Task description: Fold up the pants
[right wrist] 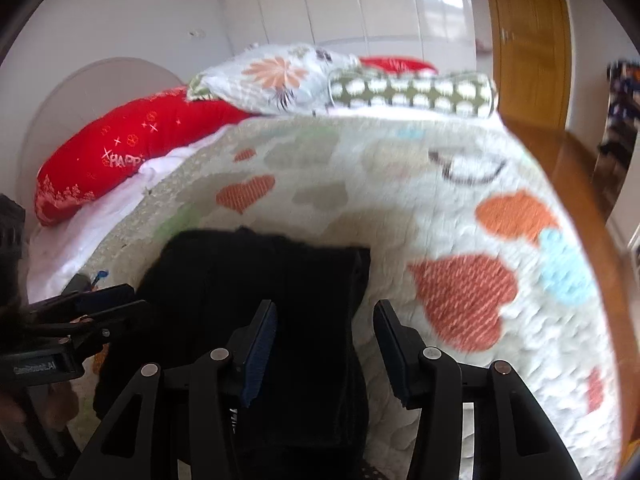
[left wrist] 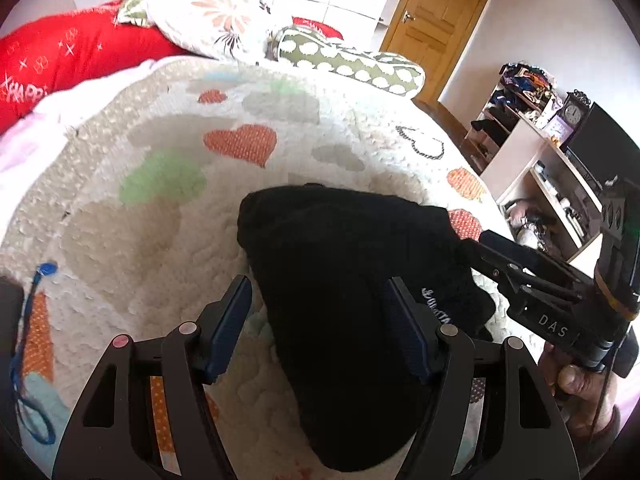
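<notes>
Two tools work over one dark bundle on the bed (left wrist: 120,216). At far left lie a red pillow (left wrist: 68,60) and a blue cord (left wrist: 28,320). Next, the left tool (left wrist: 320,332) hangs released, fingers spread either side of the pants (left wrist: 340,300), which sit bunched in a compact black heap on the heart-print blanket (left wrist: 248,144). Further right, the right tool (right wrist: 326,348) is also released, its fingers apart above the heap's right edge. The fold looks largely made. To finish well, I would press down evenly, smooth the bulge outward, and square the edges without dragging the blanket beneath.
</notes>
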A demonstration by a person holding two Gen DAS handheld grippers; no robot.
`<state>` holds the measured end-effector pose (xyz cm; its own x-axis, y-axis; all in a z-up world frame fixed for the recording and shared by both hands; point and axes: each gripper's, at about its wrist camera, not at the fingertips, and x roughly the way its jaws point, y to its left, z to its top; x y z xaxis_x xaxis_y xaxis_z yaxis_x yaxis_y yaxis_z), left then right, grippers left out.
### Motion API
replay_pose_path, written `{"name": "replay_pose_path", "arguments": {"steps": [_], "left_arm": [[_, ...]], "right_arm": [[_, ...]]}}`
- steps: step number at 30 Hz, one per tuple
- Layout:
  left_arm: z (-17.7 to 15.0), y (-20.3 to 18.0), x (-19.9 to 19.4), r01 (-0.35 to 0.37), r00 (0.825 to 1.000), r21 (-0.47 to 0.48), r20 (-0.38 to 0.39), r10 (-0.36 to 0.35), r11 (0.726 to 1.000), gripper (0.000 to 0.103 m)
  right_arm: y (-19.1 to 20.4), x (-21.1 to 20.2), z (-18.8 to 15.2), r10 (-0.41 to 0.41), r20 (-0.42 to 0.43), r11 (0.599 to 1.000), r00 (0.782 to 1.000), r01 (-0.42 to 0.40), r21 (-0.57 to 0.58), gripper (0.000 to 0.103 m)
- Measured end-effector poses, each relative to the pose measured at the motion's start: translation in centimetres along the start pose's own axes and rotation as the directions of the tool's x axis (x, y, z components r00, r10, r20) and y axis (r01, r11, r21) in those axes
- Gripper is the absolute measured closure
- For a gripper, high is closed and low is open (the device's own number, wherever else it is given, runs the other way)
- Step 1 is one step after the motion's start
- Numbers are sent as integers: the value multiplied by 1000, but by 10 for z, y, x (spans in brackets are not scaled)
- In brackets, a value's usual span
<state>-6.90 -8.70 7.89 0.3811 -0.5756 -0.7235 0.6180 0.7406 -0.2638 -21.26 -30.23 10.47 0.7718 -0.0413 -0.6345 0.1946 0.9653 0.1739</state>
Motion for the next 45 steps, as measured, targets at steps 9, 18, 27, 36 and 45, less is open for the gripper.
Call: {"name": "replay_pose_path", "arguments": {"steps": [9,18,27,36,45], "left_arm": [[-14,-16,7,-91,996,35,3,91,995,34],[-19,3,31,-88,996,-26,-30,87,996,29],[-21,-9,9,-121,993,-6,0,121,993,29],[-36,-25,-16,-129,991,22,36,128,991,29],[-57,-25,0,-129,992,17,-1,129,991,28]], "right_arm": [[5,4,13,14,7,1000,1000,-14,-21,56],[9,61,11,-34,-86,996,996,27,-87,64],[3,28,9,-2,-62,999,998,-1,-50,64],[11,-7,-17,-19,-75,996,997,12,-87,63],[9,3,-50,9,-121,996,993,-20,-83,61]]}}
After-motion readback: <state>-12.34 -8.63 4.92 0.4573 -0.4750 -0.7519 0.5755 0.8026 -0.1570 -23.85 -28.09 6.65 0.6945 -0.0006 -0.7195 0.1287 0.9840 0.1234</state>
